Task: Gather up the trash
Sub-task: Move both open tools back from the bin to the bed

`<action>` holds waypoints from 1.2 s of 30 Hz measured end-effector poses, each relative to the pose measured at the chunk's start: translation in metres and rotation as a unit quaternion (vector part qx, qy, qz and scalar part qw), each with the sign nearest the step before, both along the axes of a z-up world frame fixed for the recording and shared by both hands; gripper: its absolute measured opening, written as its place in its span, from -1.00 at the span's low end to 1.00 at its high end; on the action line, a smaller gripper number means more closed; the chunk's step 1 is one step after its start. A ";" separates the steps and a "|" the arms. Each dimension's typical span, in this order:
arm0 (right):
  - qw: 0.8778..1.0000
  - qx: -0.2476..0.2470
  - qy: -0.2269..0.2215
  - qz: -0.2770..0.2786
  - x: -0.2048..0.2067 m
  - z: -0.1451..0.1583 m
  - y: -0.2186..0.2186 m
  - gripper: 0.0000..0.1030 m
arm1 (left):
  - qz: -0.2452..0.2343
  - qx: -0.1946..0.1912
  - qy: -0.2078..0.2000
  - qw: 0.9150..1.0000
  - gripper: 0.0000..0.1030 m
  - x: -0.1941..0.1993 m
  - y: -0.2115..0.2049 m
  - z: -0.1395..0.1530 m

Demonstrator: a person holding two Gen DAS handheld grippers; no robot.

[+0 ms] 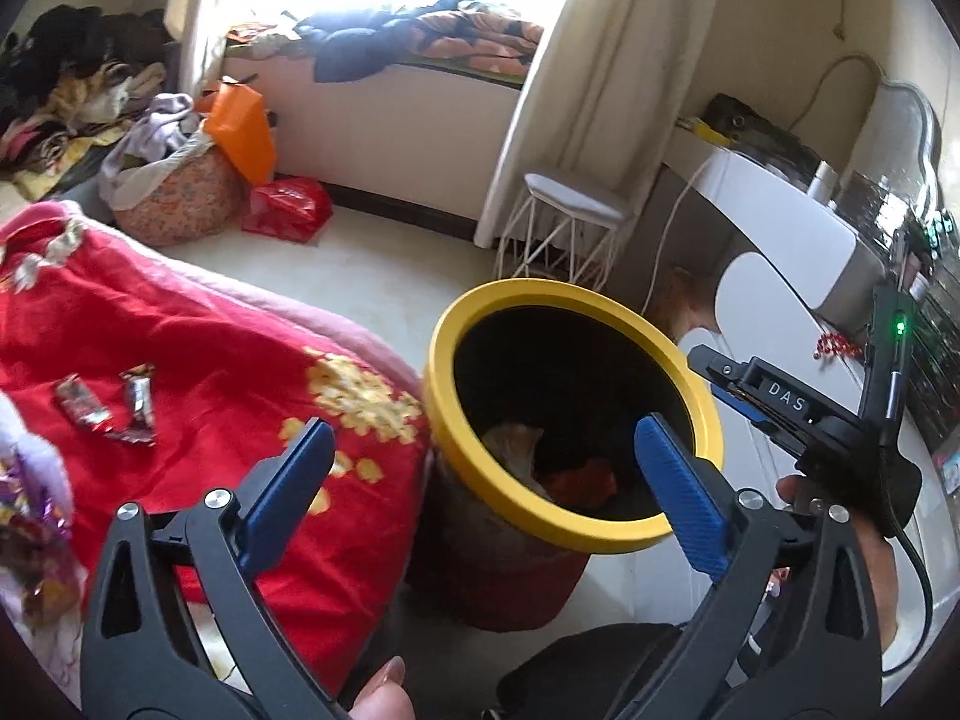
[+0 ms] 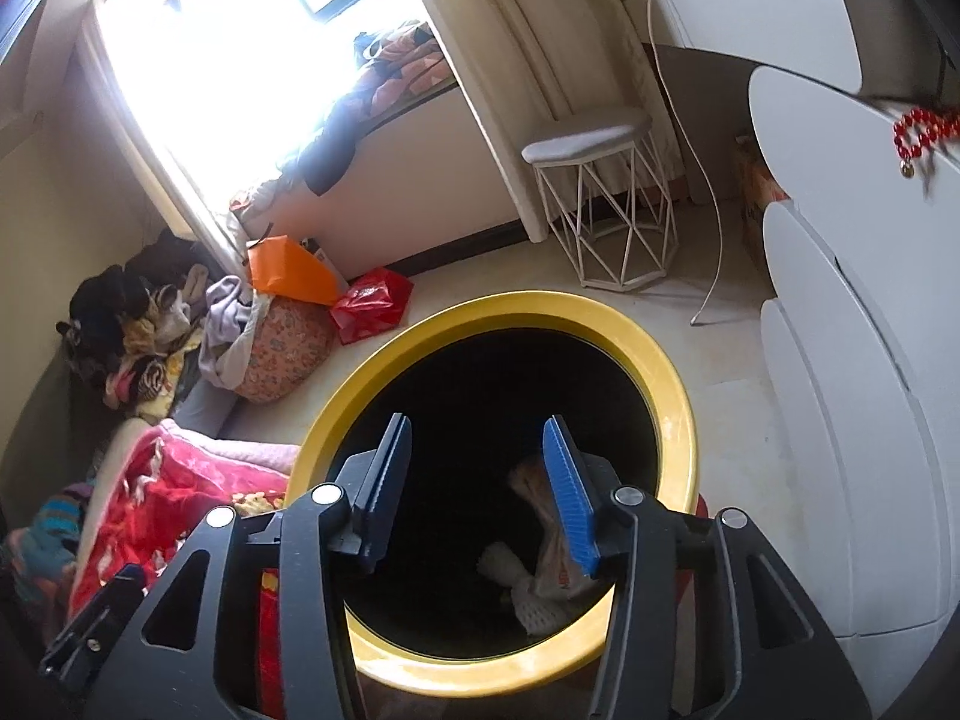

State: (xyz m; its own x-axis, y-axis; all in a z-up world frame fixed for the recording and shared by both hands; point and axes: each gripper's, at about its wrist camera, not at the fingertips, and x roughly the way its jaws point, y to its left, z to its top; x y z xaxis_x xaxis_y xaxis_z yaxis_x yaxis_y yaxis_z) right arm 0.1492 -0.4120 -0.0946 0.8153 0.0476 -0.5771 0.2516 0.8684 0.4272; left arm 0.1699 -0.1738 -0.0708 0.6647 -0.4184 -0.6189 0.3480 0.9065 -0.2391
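Left tool [image 1: 483,468] wide open, right tool [image 2: 477,492] half open, both empty above yellow-rimmed bin [image 2: 672,372]

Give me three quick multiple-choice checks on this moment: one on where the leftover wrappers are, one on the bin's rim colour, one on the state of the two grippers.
1. Where do the two loose wrappers lie?
A. on the red blanket
B. on the white stool
C. on the floor by the red bag

2. What colour is the bin's rim?
A. orange
B. yellow
C. white

3. How do the grippers stand?
A. both clamped on wrappers
B. left open, right shut on a wrapper
C. both open with nothing between the fingers

Answers:
1 A: the wrappers rest on the red blanket, left of the bin.
2 B: the bin's rim is yellow around a dark inside.
3 C: the left gripper and the right gripper both show a bare gap over the bin's mouth.
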 end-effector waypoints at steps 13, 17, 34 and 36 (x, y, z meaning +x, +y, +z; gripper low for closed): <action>0.999 -0.046 -0.015 0.020 0.000 0.015 0.029 0.13 | 0.025 0.007 -0.034 0.999 0.79 -0.022 0.035 0.016; 0.998 -0.054 -0.023 0.031 -0.002 0.021 0.040 0.19 | 0.037 0.008 -0.042 0.998 0.79 -0.028 0.046 0.021; 0.990 -0.075 -0.054 0.102 -0.008 0.046 0.099 0.37 | 0.086 0.007 -0.060 0.994 0.79 -0.044 0.089 0.035; 0.989 -0.075 -0.056 0.110 -0.009 0.048 0.105 0.37 | 0.090 0.007 -0.062 0.994 0.79 -0.045 0.094 0.037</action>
State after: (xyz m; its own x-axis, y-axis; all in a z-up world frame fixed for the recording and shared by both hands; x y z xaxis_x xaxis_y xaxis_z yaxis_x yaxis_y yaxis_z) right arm 0.1403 -0.3066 -0.0463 0.8541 0.1525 -0.4972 0.0069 0.9527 0.3039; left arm 0.1252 -0.0795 -0.0343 0.8000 -0.2770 -0.5322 0.2053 0.9599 -0.1910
